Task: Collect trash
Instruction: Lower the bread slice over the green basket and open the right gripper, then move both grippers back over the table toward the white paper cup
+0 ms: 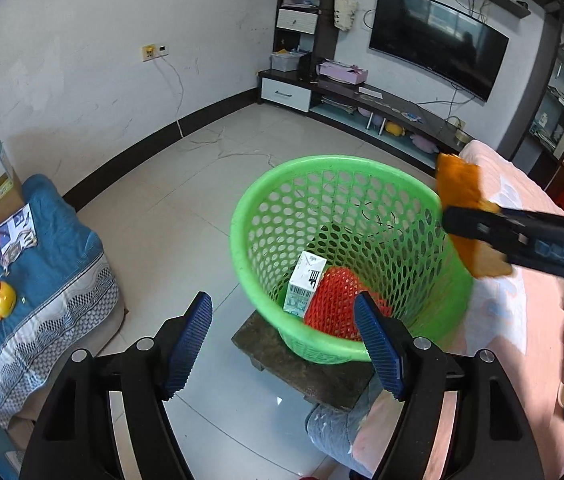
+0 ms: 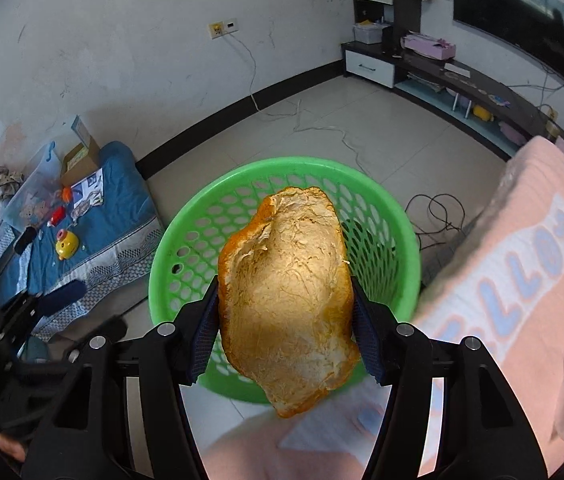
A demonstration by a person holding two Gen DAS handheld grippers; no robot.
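A green mesh basket (image 1: 266, 216) stands on a small dark stool (image 1: 313, 368); it also shows in the right wrist view (image 2: 186, 248). Inside lie a white carton (image 1: 303, 288) and a red mesh piece (image 1: 337, 300). My right gripper (image 2: 285, 316) is shut on a large orange peel (image 2: 289, 300) and holds it over the basket's near rim. In the left wrist view the peel (image 1: 461, 192) hangs at the basket's right rim. My left gripper (image 1: 282, 344) is open and empty, just in front of the basket.
A blue mattress (image 1: 50, 280) with a yellow toy (image 1: 2, 300) and small clutter lies at the left. A pink blanket (image 2: 521, 264) covers the right side. A TV bench (image 1: 381, 108) stands along the far wall. Cables (image 2: 437, 212) lie on the tiled floor.
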